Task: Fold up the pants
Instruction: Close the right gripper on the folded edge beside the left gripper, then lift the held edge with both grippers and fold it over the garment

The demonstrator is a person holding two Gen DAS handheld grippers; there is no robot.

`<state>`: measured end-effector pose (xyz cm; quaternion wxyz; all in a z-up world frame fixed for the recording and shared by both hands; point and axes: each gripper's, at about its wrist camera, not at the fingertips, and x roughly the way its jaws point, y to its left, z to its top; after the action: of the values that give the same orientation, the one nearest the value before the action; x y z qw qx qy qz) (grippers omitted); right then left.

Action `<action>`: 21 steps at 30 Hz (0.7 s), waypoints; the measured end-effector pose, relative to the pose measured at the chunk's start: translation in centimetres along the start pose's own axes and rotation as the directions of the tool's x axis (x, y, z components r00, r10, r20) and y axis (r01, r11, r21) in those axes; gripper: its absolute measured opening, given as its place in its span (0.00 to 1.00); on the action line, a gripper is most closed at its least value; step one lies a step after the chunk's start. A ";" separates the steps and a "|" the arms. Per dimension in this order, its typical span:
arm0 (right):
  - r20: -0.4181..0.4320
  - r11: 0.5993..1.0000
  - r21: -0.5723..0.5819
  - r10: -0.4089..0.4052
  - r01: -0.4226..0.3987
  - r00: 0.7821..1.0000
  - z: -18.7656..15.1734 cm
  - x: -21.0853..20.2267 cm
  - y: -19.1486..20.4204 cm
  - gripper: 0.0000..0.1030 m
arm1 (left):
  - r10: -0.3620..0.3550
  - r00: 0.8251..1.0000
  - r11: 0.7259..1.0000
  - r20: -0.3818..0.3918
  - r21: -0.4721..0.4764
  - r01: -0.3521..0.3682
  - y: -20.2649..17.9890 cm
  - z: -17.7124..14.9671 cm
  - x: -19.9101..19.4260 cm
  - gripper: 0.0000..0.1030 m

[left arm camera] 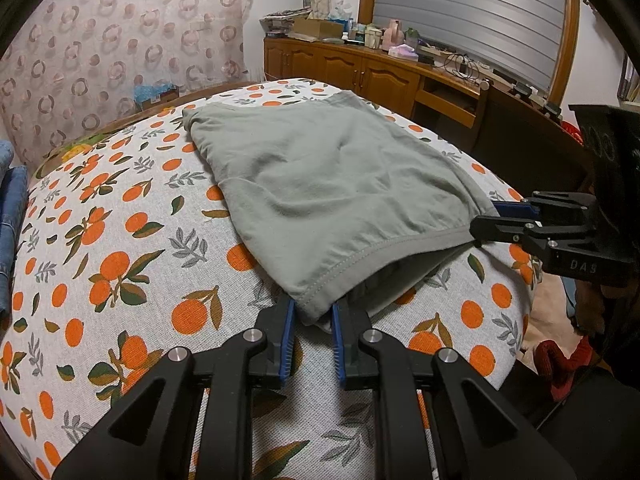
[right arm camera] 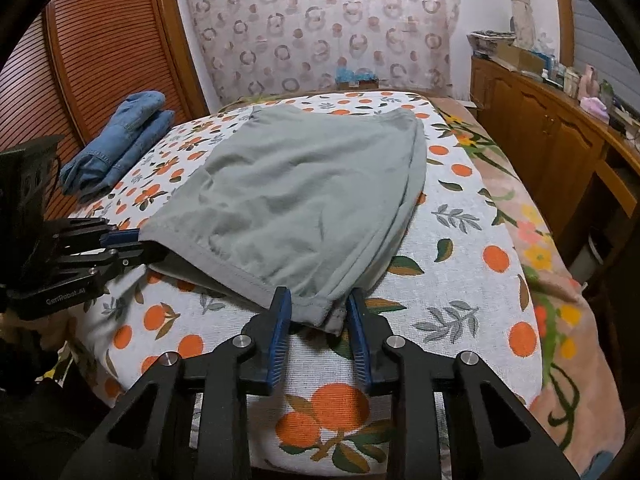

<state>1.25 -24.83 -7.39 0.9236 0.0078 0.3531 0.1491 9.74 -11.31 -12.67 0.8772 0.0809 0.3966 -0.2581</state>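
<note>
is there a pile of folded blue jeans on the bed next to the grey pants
Yes, folded blue jeans lie left of the grey pants.

Two matching handheld grippers, both built of matte black plastic. The left gripper has two straight fingers, each faced on its inner side with a blue ribbed pad, and behind them angular black linkage arms with triangular cut-outs, joined by round silver pivot pins. The right gripper is made the same way: blue ribbed pads, black linkages, silver pins at the joints. Seen from the side, the left one's body carries pale lettering, partly legible as "CeriRobot.AI", and the right one's side shows the raised letters "DAS" with small silver screws along its arms
</note>
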 end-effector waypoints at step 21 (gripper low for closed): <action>0.126 0.999 -0.032 0.046 -0.042 0.991 2.1 -3.3 -0.1 0.13 | 0.024 0.989 0.999 0.148 0.034 -0.029 -0.7 4.7 -4.6 0.16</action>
<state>0.26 -25.63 -3.67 0.9407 0.0115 0.2912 0.1737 9.90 -11.78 -6.09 0.9059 0.0825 0.3250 -0.2589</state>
